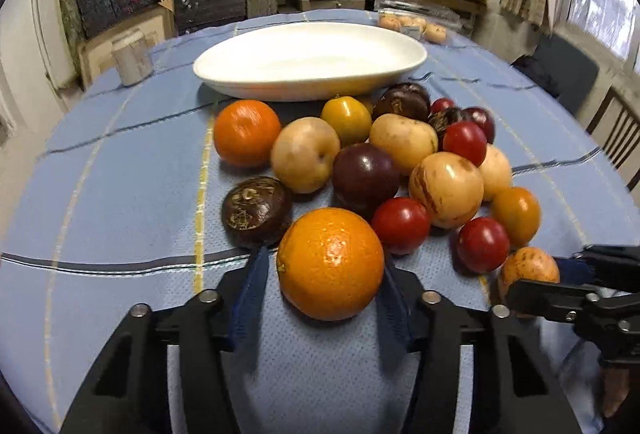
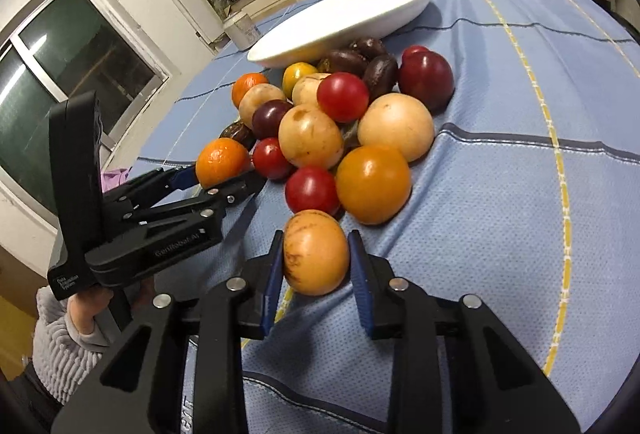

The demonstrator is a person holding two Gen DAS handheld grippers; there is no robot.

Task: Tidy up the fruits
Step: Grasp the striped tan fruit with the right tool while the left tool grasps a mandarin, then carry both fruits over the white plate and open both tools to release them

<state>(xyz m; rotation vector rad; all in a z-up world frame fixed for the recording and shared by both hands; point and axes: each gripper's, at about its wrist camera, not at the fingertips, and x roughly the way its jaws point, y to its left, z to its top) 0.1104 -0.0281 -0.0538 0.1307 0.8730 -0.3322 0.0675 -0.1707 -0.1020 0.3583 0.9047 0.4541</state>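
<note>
A heap of fruit (image 1: 400,162) lies on the blue cloth in front of a white oval dish (image 1: 308,62), which holds nothing. The heap has oranges, red and dark plums, tan pears and brown chestnut-like ones. In the left wrist view my left gripper (image 1: 324,256) is shut on a round orange (image 1: 330,262) at the heap's near edge. That orange (image 2: 222,162) also shows in the right wrist view. My right gripper (image 2: 315,234) is shut on a tan-orange speckled fruit (image 2: 316,252) at the heap's near right. Both fruits rest on the cloth.
A clear plastic pack of small orange fruit (image 1: 416,24) sits at the table's back right, and a pale jar (image 1: 132,58) at the back left. Shelves of stacked material stand behind the table. A chair (image 1: 616,138) is at the right. A grey-sleeved hand (image 2: 60,334) holds the left gripper.
</note>
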